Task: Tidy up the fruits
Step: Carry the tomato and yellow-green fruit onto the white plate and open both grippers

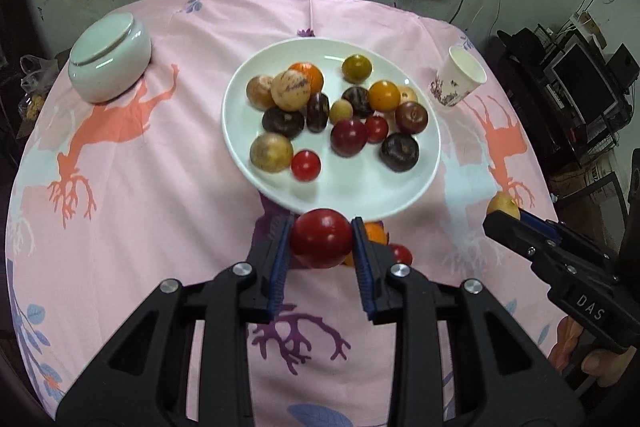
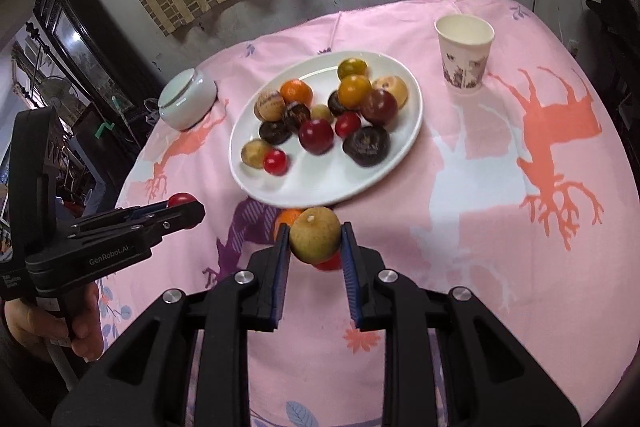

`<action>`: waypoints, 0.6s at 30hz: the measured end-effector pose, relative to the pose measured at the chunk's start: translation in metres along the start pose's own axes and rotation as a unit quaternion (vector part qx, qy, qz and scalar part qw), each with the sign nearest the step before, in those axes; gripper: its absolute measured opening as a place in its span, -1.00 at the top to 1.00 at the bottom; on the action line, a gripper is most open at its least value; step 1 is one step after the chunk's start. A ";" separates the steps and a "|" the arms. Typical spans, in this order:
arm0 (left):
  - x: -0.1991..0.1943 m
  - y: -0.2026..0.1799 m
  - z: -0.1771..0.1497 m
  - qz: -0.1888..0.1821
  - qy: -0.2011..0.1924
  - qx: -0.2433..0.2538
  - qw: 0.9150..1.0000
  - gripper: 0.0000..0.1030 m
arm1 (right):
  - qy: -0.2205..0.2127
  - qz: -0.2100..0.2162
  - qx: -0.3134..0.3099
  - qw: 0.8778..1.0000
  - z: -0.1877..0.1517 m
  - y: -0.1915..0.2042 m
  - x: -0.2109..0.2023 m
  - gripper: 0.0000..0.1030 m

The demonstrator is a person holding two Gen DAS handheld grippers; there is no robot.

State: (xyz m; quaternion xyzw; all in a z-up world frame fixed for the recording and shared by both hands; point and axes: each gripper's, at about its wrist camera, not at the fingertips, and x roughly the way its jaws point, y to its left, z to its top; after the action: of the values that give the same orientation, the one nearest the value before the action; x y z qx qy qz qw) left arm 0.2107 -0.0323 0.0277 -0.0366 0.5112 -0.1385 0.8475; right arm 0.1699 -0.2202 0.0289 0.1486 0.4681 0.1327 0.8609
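My left gripper point(image 1: 322, 247) pinches a red fruit point(image 1: 321, 243) and my right gripper point(image 2: 314, 243) a yellow-green fruit point(image 2: 315, 240), both just off the plate's point(image 1: 352, 187) near rim. Most fruit already sits on it; an orange fruit point(image 1: 376, 231) and a small red one point(image 1: 400, 253) remain on the tablecloth point(image 1: 160, 187) there.
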 end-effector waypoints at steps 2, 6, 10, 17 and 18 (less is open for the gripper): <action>0.001 0.002 0.014 -0.003 -0.012 -0.001 1.000 0.41 | -0.009 0.006 0.003 1.000 0.017 0.000 0.005 0.51; 0.014 0.010 0.037 -0.010 -0.023 -0.017 1.000 0.41 | -0.020 0.014 0.008 1.000 0.046 0.002 0.022 0.51; 0.039 0.019 0.051 -0.004 -0.012 -0.029 0.999 0.41 | -0.016 0.009 0.017 1.000 0.063 0.000 0.048 0.51; 0.080 0.028 0.063 0.011 0.006 -0.043 0.999 0.41 | 0.013 0.006 0.042 0.999 0.072 -0.010 0.094 0.50; 0.085 0.029 0.063 0.012 0.009 -0.046 0.999 0.41 | 0.017 0.006 0.047 0.999 0.071 -0.012 0.099 0.50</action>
State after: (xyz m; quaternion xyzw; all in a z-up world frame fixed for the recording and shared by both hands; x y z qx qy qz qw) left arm 0.3088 -0.0328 -0.0207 -0.0683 0.5251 -0.1047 0.8418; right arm 0.2836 -0.2040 -0.0149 0.1894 0.4875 0.1180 0.8441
